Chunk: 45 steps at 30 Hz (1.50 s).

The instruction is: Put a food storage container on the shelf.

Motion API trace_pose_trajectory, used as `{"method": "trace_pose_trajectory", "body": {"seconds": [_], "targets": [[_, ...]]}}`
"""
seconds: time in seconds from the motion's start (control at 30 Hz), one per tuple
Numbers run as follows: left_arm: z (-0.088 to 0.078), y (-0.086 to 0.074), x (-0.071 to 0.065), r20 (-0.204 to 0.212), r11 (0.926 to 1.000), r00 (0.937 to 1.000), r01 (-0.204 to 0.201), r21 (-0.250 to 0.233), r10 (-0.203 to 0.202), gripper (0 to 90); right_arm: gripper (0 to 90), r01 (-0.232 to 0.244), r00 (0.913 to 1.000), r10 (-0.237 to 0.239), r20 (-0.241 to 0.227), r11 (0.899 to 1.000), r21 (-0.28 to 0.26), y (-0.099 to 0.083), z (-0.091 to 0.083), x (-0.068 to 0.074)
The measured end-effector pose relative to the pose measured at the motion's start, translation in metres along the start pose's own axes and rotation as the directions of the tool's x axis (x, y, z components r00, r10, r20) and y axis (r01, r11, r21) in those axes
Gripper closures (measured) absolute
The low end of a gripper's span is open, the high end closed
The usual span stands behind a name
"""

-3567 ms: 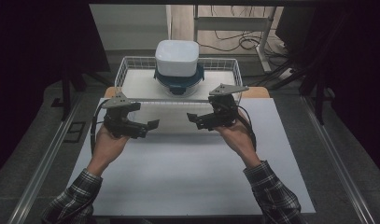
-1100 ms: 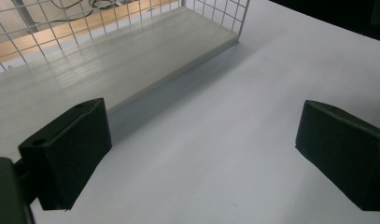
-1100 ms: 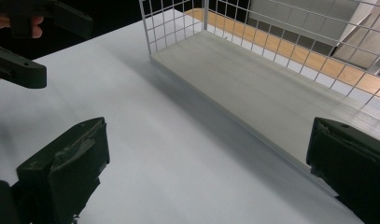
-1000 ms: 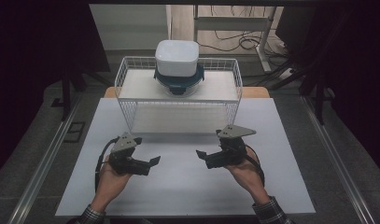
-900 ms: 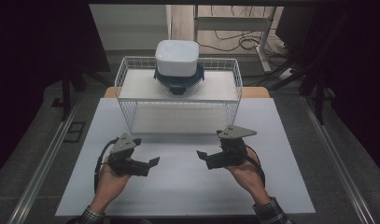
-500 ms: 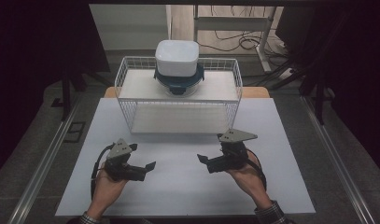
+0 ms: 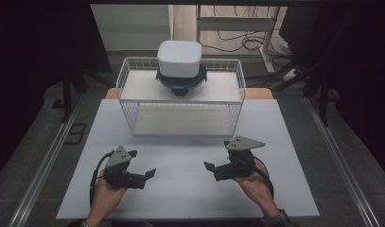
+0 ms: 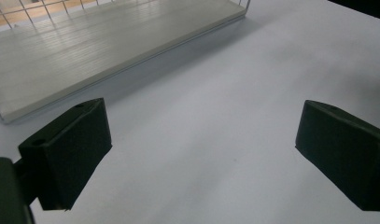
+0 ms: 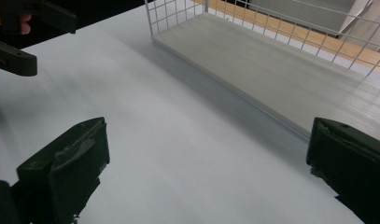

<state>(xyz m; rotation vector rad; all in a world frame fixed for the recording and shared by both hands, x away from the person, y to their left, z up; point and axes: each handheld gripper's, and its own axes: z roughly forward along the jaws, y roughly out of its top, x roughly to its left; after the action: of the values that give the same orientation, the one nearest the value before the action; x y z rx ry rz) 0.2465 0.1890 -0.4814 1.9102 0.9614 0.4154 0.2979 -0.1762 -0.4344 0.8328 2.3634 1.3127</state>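
High view: white table sheet (image 7: 190, 189), a white wire rack (image 7: 180, 101) standing at its far half. Rack has two levels, a pale upper shelf and a pale lower board. On the upper shelf, at mid-width, sits a white container (image 7: 179, 59) upside down on its dark teal lid (image 7: 180, 85), upright and square to the rack.

Left gripper (image 7: 145, 176) low over the near-left part of the sheet, held in the person's left hand (image 7: 105, 196), tips aimed toward the table's centre. Jaws spread wide, nothing between them. Its own view confirms this: left gripper (image 8: 201, 154) shows two black pads (image 8: 71, 144) far apart with bare white sheet in the gap, the rack's lower board (image 8: 85, 56) beyond and to the left (only the bottom wire edge is visible there).

Right gripper (image 7: 214, 168) over the near-right part of the sheet, in the right hand (image 7: 254, 184), tips aimed back toward the centre, grey three-cornered plate (image 7: 244, 143) on top. Also wide open and empty. In its own view, right gripper (image 9: 206, 172) pads stand well apart over bare sheet; rack's corner and lower board run past on the right, and the other gripper shows at the upper left edge.

Both grippers sit well apart from the rack and from the container; neither touches either one. The two grippers face each other with open sheet between.
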Motion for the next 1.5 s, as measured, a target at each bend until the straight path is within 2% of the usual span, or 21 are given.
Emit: {"method": "trace_pose_trajectory", "body": {"seconds": [0.73,1.3,1.5], "targets": [[-0.011,-0.022,0.001,-0.034,0.9996,0.9992,0.023,0.015,-0.023,2.8,0.0,-0.033,0.9992,0.032,0.024,0.999,0.029,-0.031,-0.013,-0.008],[-0.029,-0.041,0.014,-0.076,0.9987,0.996,0.048,0.018,-0.046,2.3,0.0,-0.066,0.9955,0.063,0.071,0.997,0.043,-0.054,-0.029,-0.019],[-0.037,-0.047,0.02,-0.099,0.998,0.9934,0.06,0.02,-0.058,2.2,0.0,-0.073,0.9917,0.068,0.109,0.996,0.044,-0.06,-0.036,-0.022]]}}
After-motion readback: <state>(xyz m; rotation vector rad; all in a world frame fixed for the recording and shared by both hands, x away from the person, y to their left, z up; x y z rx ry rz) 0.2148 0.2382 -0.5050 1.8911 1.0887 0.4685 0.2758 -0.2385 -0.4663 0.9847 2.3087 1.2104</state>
